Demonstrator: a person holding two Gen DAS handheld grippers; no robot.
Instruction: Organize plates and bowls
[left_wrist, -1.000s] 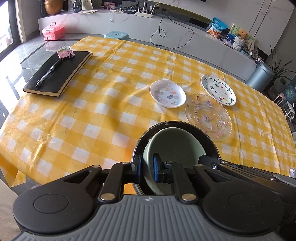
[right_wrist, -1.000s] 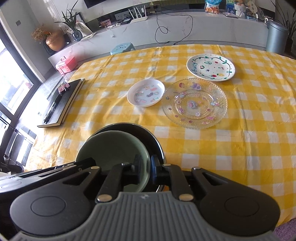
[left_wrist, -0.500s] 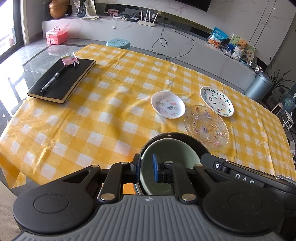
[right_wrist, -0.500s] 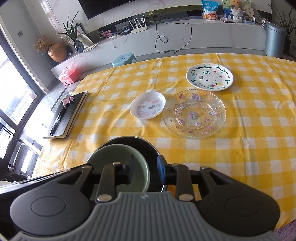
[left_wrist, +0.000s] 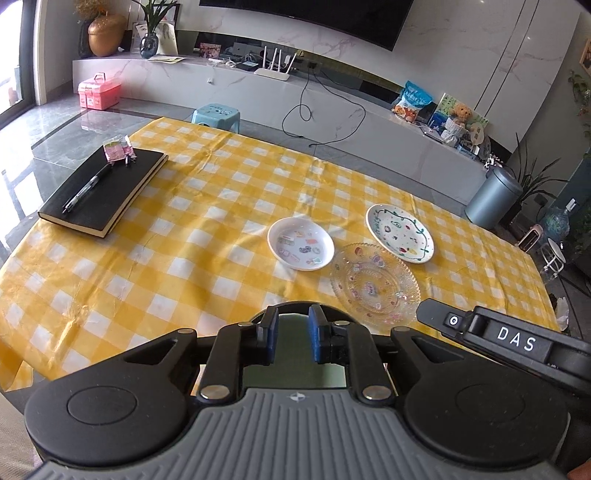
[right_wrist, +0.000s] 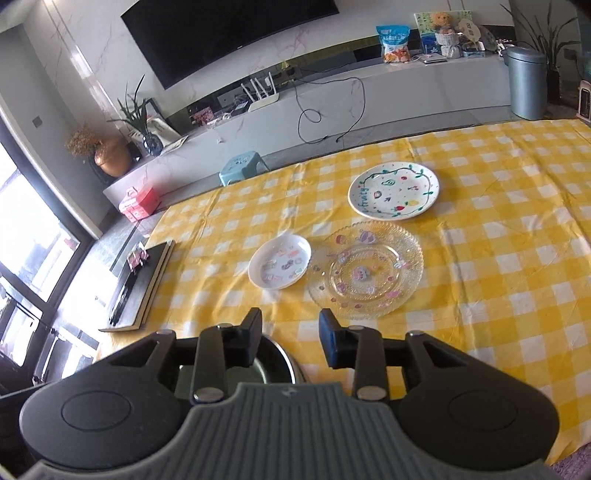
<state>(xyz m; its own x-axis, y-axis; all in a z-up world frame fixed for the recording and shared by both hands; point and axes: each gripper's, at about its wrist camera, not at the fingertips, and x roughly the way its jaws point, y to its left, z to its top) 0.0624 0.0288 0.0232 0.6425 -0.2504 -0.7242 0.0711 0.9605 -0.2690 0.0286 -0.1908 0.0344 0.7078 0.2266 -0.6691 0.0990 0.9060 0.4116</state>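
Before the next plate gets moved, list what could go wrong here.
The clear glass plate lies close beside the small white plate; lifting either could knock the other. The nested bowls sit right under the open right tongs, near the table edge, so a low pass might clip them.

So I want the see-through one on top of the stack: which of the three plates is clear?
The glass plate, nearest the grippers. The other two are solid white.
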